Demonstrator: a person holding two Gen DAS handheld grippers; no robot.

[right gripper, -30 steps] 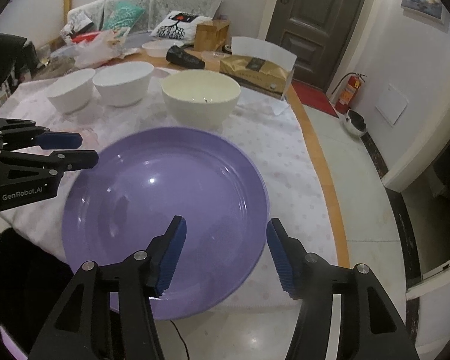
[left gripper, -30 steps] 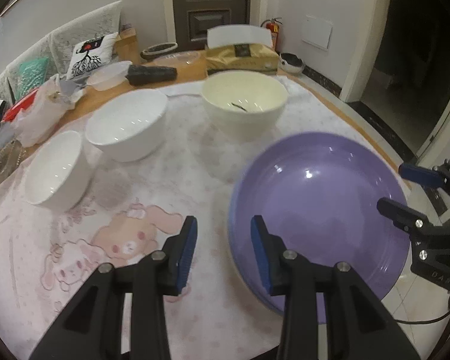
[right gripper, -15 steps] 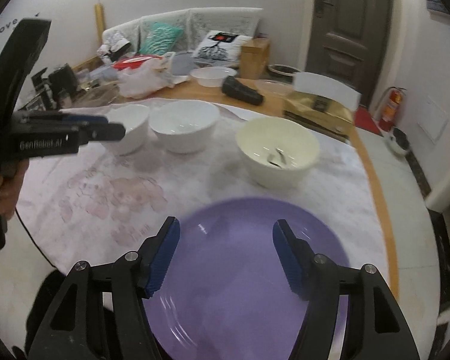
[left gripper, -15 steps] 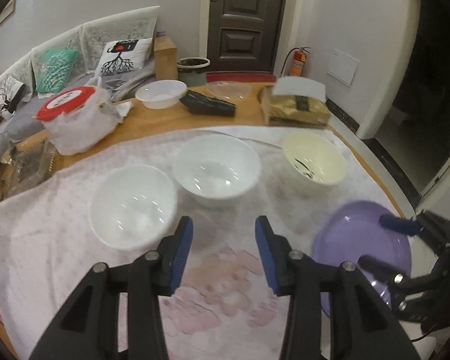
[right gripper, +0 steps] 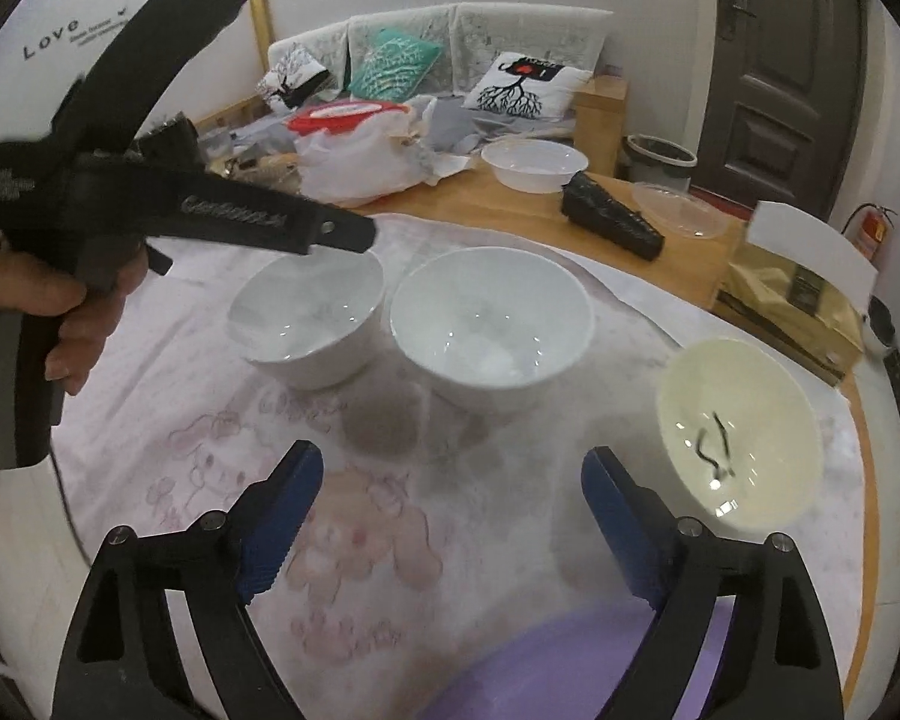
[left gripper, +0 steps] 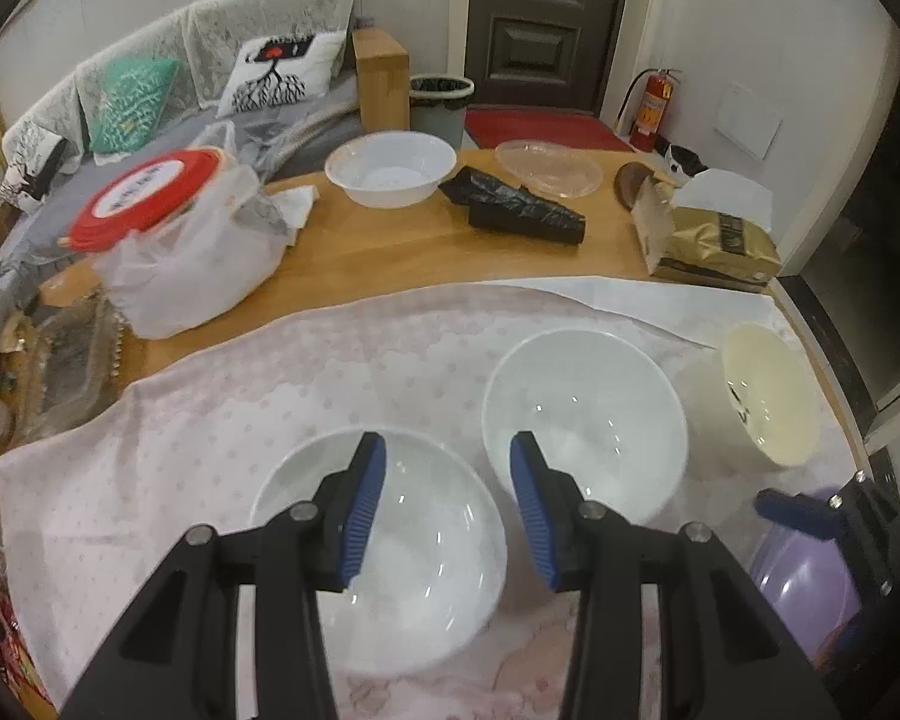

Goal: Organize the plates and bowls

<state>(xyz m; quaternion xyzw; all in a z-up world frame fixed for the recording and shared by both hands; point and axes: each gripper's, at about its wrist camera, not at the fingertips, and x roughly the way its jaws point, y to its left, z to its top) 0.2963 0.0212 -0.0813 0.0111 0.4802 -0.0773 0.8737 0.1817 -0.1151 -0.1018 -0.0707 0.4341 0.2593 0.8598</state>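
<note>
Hovering over the near white bowl (left gripper: 384, 546), left tool (left gripper: 444, 504) held released and empty, right tool (right gripper: 450, 516) spread wide above the purple plate (right gripper: 546, 672), second white bowl (right gripper: 489, 324) beside, cream bowl (right gripper: 738, 432) rightward on the clothed bench (left gripper: 222, 420).

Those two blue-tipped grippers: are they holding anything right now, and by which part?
Nothing is held. The left gripper hangs open over a white bowl; the right gripper is open too.

Wooden table (left gripper: 390, 252), near part under a pink patterned cloth (left gripper: 222, 414). On the cloth: two white bowls (left gripper: 582, 420), cream bowl (left gripper: 768, 396), purple plate (right gripper: 570, 672).
</note>
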